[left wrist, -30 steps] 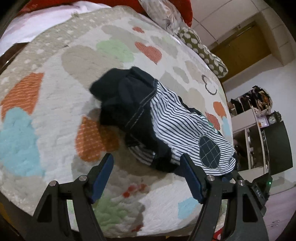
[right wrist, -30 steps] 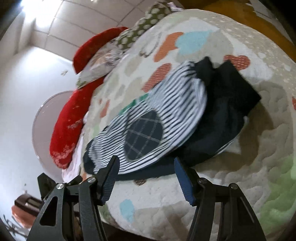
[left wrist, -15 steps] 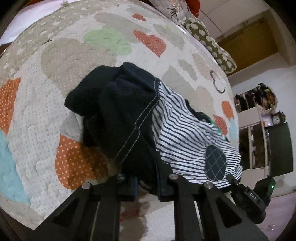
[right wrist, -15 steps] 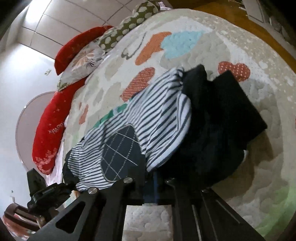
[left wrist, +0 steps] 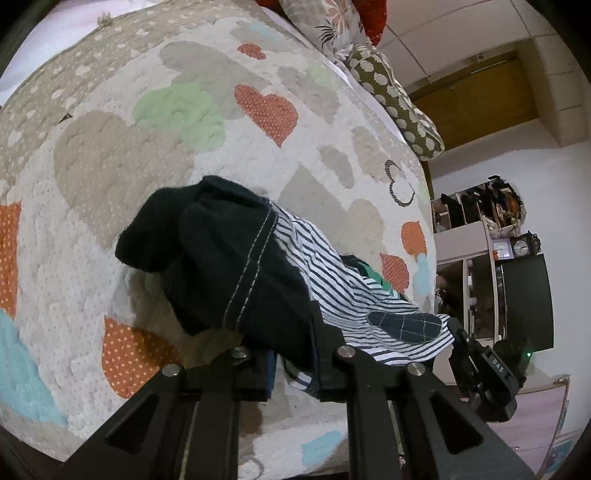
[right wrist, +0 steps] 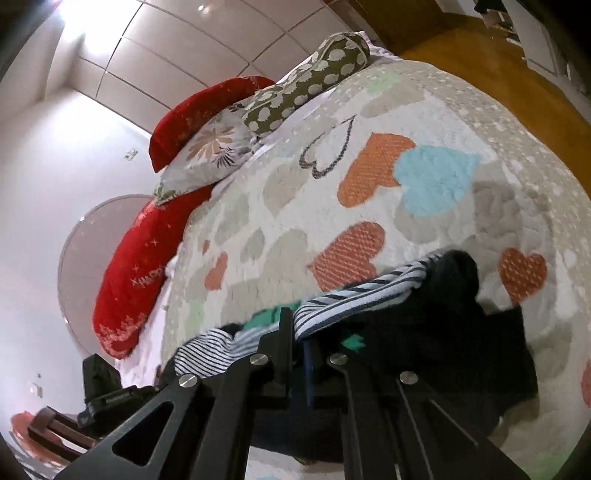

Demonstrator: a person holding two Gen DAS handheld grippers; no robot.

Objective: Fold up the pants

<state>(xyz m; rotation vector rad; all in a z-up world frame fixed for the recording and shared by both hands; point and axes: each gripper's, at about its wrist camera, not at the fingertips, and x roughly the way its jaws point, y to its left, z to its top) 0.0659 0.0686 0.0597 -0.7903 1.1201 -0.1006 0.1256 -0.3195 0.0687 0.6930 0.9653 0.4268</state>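
Red pillow (right wrist: 140, 258) with mirrored, unreadable lettering

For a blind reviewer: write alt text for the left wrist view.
The left gripper is shut on the near edge of the dark, stripe-lined pants, bunched on a heart-patterned quilt. The right gripper holds the pants' far end; pillows lie beyond.

Dim fisheye views, edges bent; ceiling glare (right wrist: 79, 16) top left.

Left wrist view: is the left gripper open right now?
No, the left gripper is shut on the pants, its fingers pinching the dark fabric.
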